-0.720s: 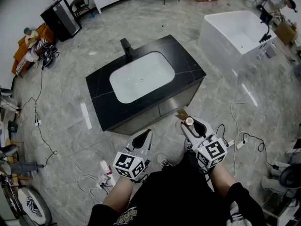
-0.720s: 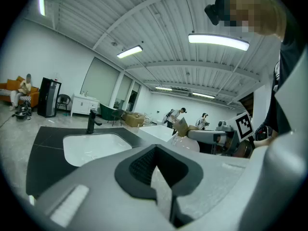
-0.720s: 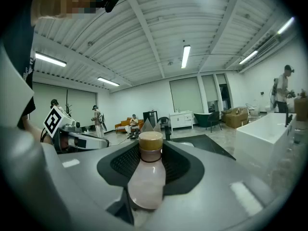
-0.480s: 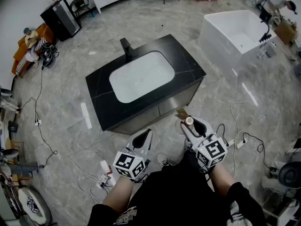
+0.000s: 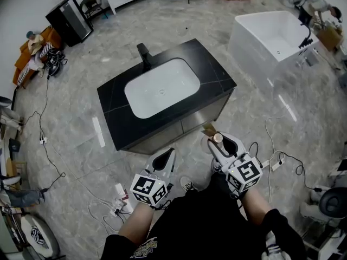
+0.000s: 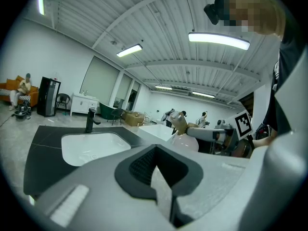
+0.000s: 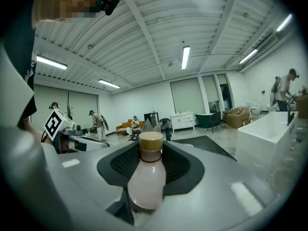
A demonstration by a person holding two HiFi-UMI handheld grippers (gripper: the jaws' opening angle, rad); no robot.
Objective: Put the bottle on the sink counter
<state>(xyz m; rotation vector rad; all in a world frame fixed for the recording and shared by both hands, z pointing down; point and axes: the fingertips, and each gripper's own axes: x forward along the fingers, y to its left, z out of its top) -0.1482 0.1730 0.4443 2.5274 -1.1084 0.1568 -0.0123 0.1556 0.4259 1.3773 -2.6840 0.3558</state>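
Black sink counter (image 5: 219,85) fills centre frame, just above the right gripper (image 5: 219,144), clamped on the bottle (image 7: 147,177), cap end leading; left gripper (image 5: 166,158) lower-left, closed w/ nothing.

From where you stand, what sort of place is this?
Probably a big workshop or test hall with a mock bathroom, not a real home: a freestanding sink counter and a bathtub stand on open floor, loose cables trail around them, and strip lights hang from an industrial ceiling.
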